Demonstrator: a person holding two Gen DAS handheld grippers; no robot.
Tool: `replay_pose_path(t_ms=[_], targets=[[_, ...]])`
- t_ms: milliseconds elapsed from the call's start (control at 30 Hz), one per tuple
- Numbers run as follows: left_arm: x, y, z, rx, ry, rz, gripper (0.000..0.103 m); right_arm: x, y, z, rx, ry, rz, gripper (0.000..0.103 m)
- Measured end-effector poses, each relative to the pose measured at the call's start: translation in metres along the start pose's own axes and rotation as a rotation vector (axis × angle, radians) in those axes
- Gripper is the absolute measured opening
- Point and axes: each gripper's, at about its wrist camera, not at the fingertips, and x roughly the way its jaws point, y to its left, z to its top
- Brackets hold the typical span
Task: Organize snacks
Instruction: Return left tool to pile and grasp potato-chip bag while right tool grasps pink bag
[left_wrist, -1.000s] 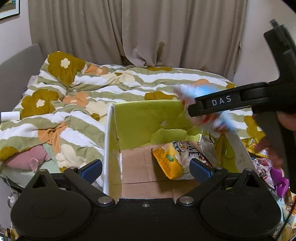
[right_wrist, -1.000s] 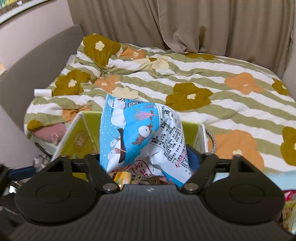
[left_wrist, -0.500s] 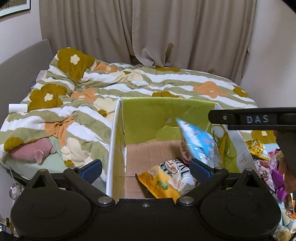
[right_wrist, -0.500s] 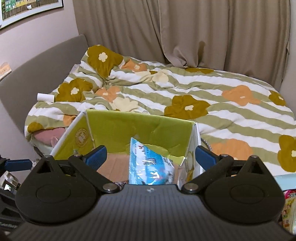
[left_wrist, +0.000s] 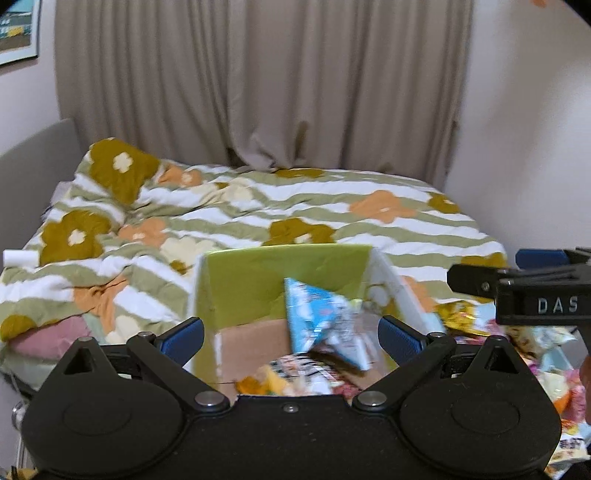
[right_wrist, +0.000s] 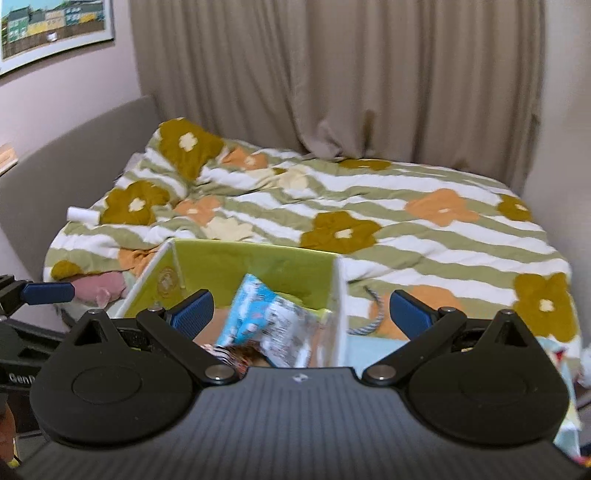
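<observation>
The left wrist view alone shows the loose heap of snack packets (left_wrist: 491, 325) outside the cardboard box (left_wrist: 280, 266), off its right wall, and the right gripper's side, where the letters "DAS" (left_wrist: 557, 305) can be read. The right wrist view alone shows a framed picture of buildings (right_wrist: 55, 26) on the wall, a striped cord (right_wrist: 373, 319) lying by the box's right wall, and part of the left gripper at the left edge, with a cut-off "Gen" (right_wrist: 18, 377) on it.

Both views show the box, green inside with a brown floor, standing in front of the bed with its flowered quilt (left_wrist: 258, 206). The blue snowman snack bag (left_wrist: 317, 317) lies inside the box, tilted against the right side, on top of other packets (left_wrist: 295, 373) at the bottom. Its print is too blurred to read.

The left gripper (left_wrist: 291, 334) has its jaws spread wide with nothing between them. The right gripper (right_wrist: 301, 308) is also spread wide and empty, above the near edge of the box.

A second ago the blue bag was clamped in the right gripper over the box; half a second ago it was dropping in, and the jaws were already apart. Both cameras now sit higher and farther back from the box.
</observation>
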Motion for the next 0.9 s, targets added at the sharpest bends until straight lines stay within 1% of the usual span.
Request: replay_pose_path(t_ms=[200,300,400,533,633,733,800,900], targets=[[-0.015,-0.048,-0.009,0.029,-0.001,-0.064,0.102,-0.044,-0.044,-0.026,0.063,-0.013,-0.058,0.103],[-0.023,-0.078,-0.018,0.052,-0.002,-0.07,0.102,-0.067,-0.072,-0.041,0.087,-0.018,-0.09,0.103],[-0.028,-0.106,-0.03,0.042,0.012,-0.071,0.102,-0.092,-0.106,-0.058,0.1,-0.025,-0.112,0.103],[-0.027,-0.143,-0.05,0.009,0.074,-0.081,0.102,-0.119,-0.149,-0.082,0.098,-0.018,-0.152,0.103],[-0.025,-0.17,-0.067,0.005,0.118,-0.07,0.102,-0.135,-0.183,-0.103,0.107,-0.006,-0.163,0.103],[-0.025,-0.194,-0.084,-0.023,0.153,-0.053,0.102,-0.142,-0.216,-0.125,0.113,0.012,-0.176,0.103],[-0.022,-0.209,-0.094,-0.045,0.177,-0.041,0.102,-0.143,-0.231,-0.138,0.098,0.029,-0.191,0.103],[-0.014,-0.228,-0.109,-0.06,0.212,-0.027,0.102,-0.142,-0.255,-0.156,0.104,0.057,-0.187,0.103]])
